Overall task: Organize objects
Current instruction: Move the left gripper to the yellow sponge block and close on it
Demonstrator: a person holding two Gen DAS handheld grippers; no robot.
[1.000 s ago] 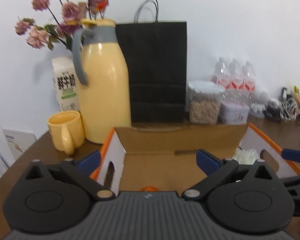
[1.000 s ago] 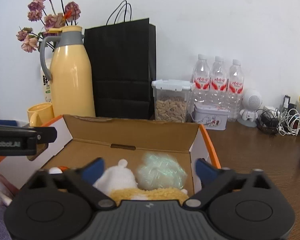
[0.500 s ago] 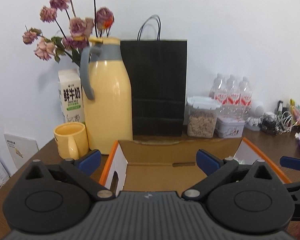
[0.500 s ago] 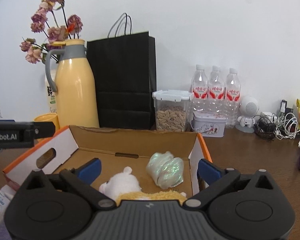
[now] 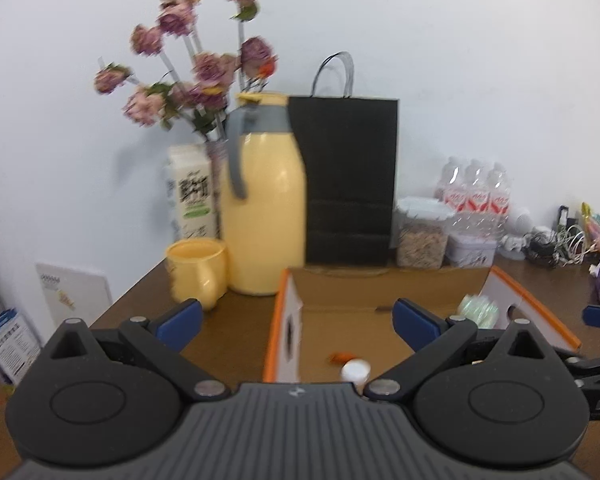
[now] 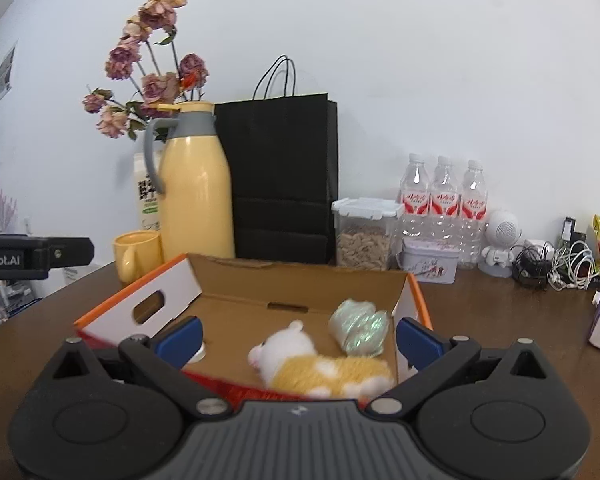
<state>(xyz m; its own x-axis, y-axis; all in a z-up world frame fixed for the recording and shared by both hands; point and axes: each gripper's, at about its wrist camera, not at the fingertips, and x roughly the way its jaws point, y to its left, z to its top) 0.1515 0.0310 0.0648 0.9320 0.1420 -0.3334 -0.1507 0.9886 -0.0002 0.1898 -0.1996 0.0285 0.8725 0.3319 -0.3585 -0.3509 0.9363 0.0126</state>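
Your left gripper point(image 5: 296, 316) and your right gripper point(image 6: 298, 336) both have their fingers spread wide apart, holding nothing. The cardboard box point(image 6: 236, 264) sits open in the middle of the frame. Inside it lie a plush toy point(image 6: 320, 368), a shiny green bundle point(image 6: 358, 330) beside it, and a white-capped bottle point(image 5: 355, 370) near the bottom. A clear jar point(image 6: 366, 236) behind holds brown bits.
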